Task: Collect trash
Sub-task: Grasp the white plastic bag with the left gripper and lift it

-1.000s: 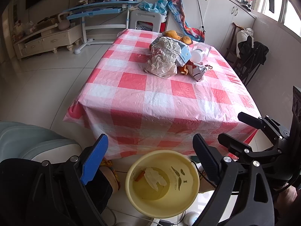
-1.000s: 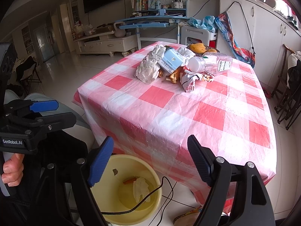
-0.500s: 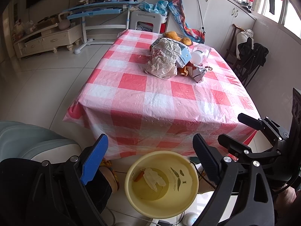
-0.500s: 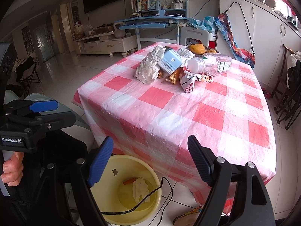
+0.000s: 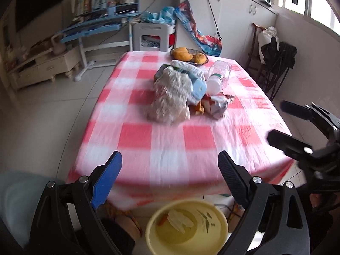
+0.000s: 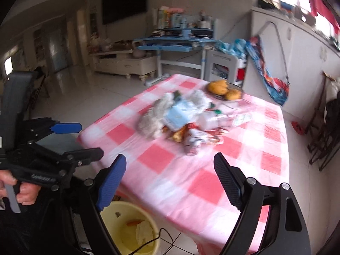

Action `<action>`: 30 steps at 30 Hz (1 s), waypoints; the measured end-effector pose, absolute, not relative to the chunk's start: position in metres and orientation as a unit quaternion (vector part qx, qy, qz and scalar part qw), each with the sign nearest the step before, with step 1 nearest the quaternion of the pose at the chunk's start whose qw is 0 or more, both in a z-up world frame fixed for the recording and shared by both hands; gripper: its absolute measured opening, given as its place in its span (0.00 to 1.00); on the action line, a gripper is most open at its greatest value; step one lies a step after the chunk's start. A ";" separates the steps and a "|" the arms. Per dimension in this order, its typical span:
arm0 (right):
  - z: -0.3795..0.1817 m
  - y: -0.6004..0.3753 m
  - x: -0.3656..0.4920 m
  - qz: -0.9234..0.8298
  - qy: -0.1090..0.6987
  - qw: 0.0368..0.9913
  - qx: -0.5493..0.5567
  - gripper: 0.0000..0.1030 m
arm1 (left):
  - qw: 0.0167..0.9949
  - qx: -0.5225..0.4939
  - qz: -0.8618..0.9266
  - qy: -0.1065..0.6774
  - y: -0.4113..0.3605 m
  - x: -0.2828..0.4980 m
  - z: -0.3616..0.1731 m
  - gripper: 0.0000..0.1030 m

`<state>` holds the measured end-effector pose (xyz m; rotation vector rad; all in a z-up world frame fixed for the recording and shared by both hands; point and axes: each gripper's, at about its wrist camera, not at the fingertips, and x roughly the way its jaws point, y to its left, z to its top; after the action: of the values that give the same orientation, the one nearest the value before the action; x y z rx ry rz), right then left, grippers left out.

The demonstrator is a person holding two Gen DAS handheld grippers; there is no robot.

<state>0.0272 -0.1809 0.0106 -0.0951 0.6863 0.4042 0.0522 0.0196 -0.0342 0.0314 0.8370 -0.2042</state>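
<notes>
Left wrist view | left hand-held gripper point(image 5: 170, 178) jaws wide, empty | right hand-held gripper point(image 6: 170, 180) likewise spread, empty | trash pile point(image 5: 182, 93) mid-worktop point(image 5: 136, 136), well apart from both | yellow bin point(image 5: 187, 227) on floor at near edge, likely for short drops.

— What stands at the far end of the table point(image 5: 136, 136)?
— A dark plate point(image 5: 200, 63) with orange fruits point(image 5: 181, 54), in the upper middle of the frame.
— And behind it?
— A blue desk point(image 5: 93, 26) with books at the upper left, a white stool point(image 5: 152, 35) beside it, and white cabinets point(image 5: 233, 17) at the upper right. A black television point(image 6: 124, 1) hangs on the wall.
</notes>
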 end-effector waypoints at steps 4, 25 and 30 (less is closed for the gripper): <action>0.002 -0.207 0.039 0.181 0.353 0.918 0.010 0.78 | 0.903 0.032 -0.089 0.420 0.001 0.106 -0.041 0.86; -0.010 -0.192 0.065 0.198 0.385 0.901 0.032 0.78 | 0.889 -0.051 -0.155 0.428 0.032 0.155 -0.043 0.20; -0.019 -0.195 0.079 0.192 0.402 0.894 0.056 0.78 | 0.885 -0.079 -0.165 0.429 0.045 0.150 -0.039 0.20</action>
<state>0.0785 -0.1946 -0.0185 0.1161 0.8338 0.3975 0.1503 0.0449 -0.0392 -0.1651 0.8920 -0.3437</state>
